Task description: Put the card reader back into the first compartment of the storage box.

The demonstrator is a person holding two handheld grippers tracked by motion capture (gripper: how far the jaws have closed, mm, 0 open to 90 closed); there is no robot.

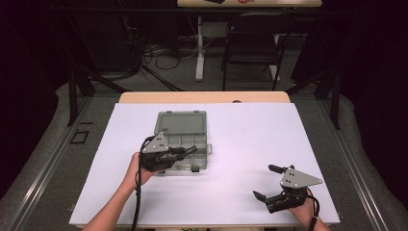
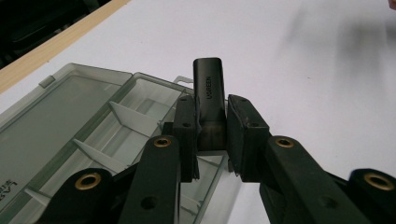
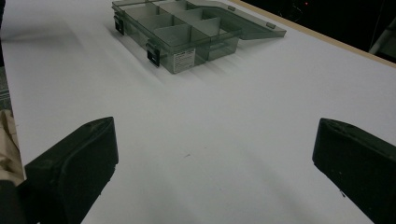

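Currently the left gripper (image 2: 208, 140) has its jaws clenched on the lower end of a small black adapter (image 2: 208, 93), light, rigid, smooth-sided, best pinched across flat faces, above the open compartment box (image 2: 70, 126); right gripper (image 1: 269, 182) jaws released.

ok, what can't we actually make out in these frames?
- Black adapter, left gripper view: its lower end is hidden between the left gripper pads.
- Organizer box, high view: the near-left compartments are covered by that gripper and hand.
- Box label, right gripper view: print too small to read.
- Right gripper: jaw bases cut off by the bottom edge.
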